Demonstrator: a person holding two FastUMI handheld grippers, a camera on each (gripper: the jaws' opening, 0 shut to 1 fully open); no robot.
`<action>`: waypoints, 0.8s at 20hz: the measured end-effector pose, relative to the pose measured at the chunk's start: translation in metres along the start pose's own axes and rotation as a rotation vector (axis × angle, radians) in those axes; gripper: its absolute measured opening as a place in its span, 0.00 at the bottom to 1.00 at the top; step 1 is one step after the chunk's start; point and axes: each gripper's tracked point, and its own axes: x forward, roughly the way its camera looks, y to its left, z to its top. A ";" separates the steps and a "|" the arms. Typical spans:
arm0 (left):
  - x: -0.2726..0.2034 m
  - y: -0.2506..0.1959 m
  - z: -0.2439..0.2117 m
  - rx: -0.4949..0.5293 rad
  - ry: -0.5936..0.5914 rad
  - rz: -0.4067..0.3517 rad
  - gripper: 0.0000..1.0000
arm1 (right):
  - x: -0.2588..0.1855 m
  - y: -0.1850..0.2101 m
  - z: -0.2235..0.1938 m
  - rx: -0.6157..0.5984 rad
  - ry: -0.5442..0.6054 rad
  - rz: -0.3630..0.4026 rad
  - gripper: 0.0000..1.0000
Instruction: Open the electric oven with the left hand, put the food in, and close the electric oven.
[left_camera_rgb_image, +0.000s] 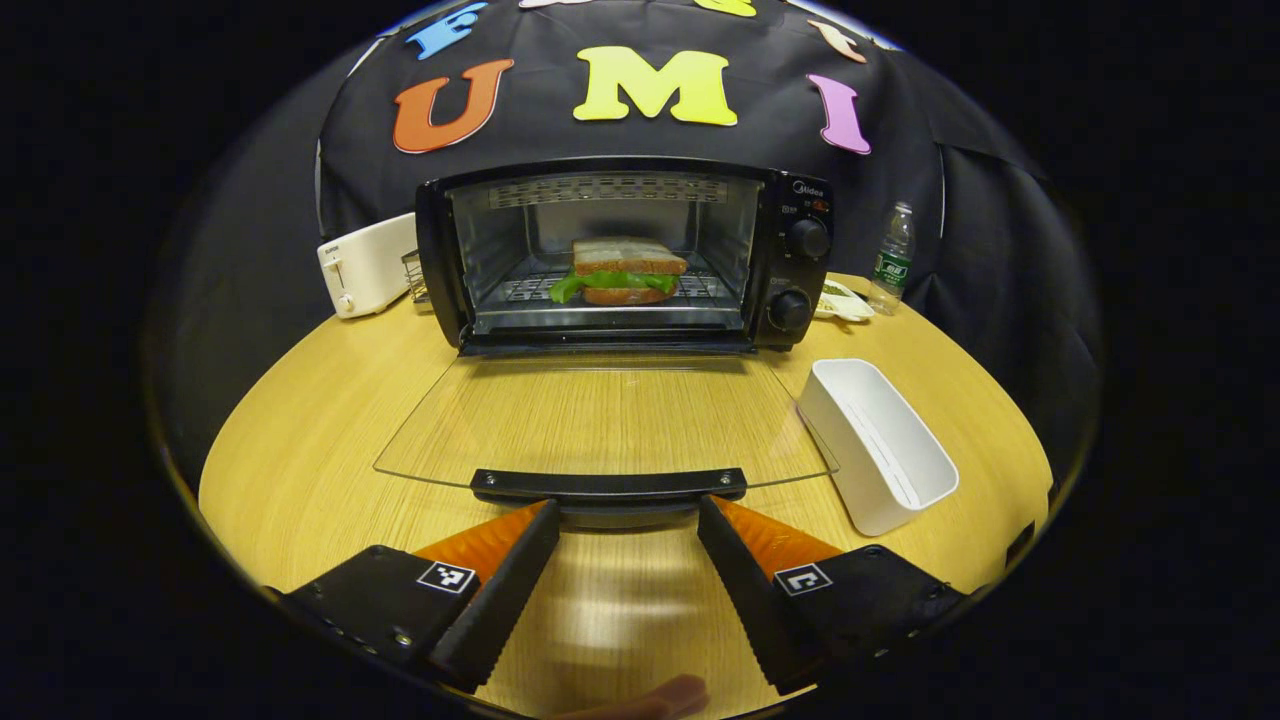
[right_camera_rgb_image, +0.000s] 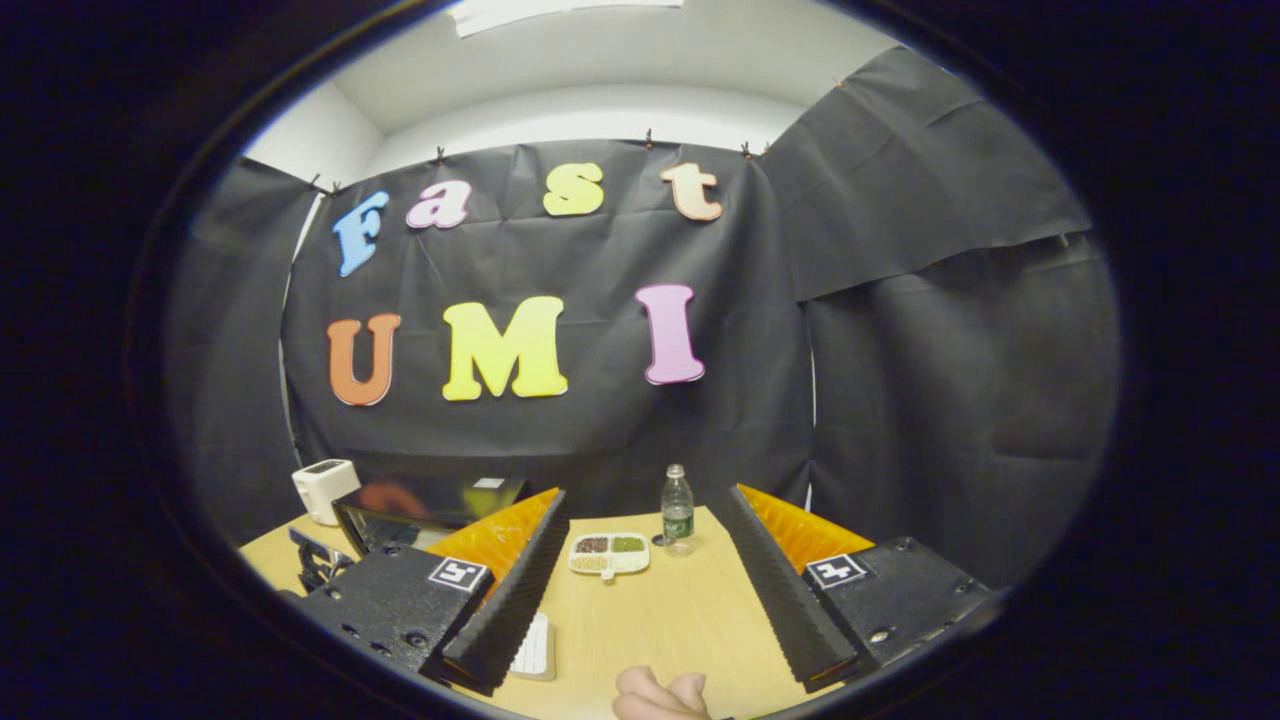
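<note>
oven: black electric toaster oven at the back of the round wooden table, glass door dropped flat toward the camera
toaster: white toaster just left of the oven
food: sandwich with lettuce sits on the rack inside the oven
left gripper: left gripper spread wide, fingers either side of the door handle, gripping nothing
tray: empty white bin right of the door
bottle: water bottle and a small snack dish behind it
right gripper: right gripper released, raised and aimed at the back wall
step: food looks placed; closing remains
next move: likely get under or pinch the handle and swing the door up until it shuts
</note>
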 end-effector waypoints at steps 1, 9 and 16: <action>0.000 0.000 0.000 0.002 0.000 0.000 0.93 | 0.000 -0.002 -0.001 0.004 0.001 -0.002 0.96; -0.010 0.002 0.020 0.028 -0.034 0.002 0.92 | -0.004 -0.005 0.012 0.006 -0.020 -0.010 0.96; -0.024 0.013 0.065 0.023 -0.136 0.023 0.93 | -0.004 -0.002 0.016 0.007 -0.028 -0.010 0.96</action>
